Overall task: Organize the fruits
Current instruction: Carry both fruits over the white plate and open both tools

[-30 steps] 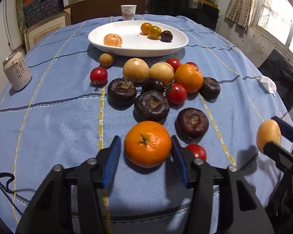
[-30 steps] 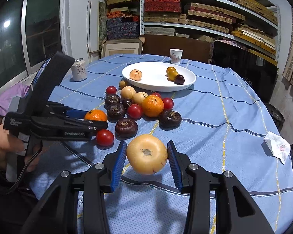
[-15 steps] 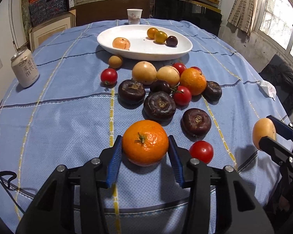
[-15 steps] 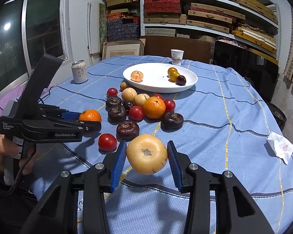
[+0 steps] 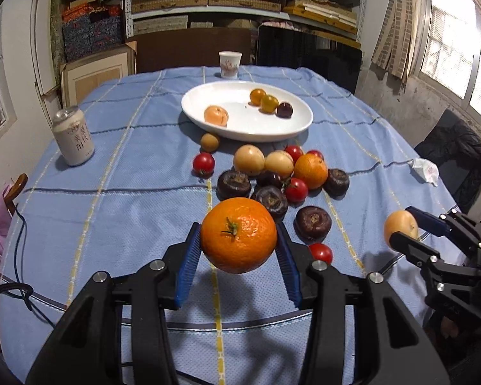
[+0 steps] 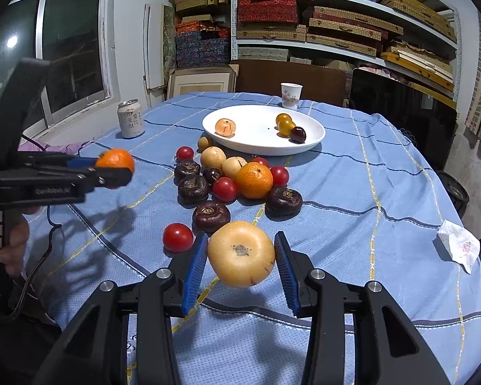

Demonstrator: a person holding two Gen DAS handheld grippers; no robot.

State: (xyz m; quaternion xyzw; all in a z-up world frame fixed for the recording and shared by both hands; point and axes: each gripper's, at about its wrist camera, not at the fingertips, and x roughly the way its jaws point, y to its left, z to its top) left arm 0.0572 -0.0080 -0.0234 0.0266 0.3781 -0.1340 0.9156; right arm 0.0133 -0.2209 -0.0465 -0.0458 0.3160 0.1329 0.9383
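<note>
Both pairs of blue fingers (image 5: 189, 266) are part closed and loaded: your left gripper (image 5: 239, 264) has its pads pressed on either side of an orange (image 5: 239, 234), held clear of the cloth at bottom centre of the left view, with its shadow lying underneath, and your right gripper (image 6: 240, 271) pinches a pale yellow fruit (image 6: 241, 253) the same way, low in the middle of the right view. Neither fruit touches the table (image 6: 384, 192). Look up toward the top centre of either frame and you see the white plate (image 6: 311, 141), and it's barely started: one peach-coloured fruit on its left side, two small yellow-orange ones and a dark plum-like one on the right, with plenty of bare white between them. So by my reckoning you're early in the job. Most of the work sits in the middle of the frame, just this side of the plate: a loose pile (image 6: 234, 176) of dark brown fruits, red tomatoes, two pale round ones and a second orange, several touching each other, plus a stray tomato (image 6: 177, 237) near your right fingers and a small yellow one tucked against the plate's near rim. A can, a paper cup and a crumpled tissue sit well apart from the fruit.
</note>
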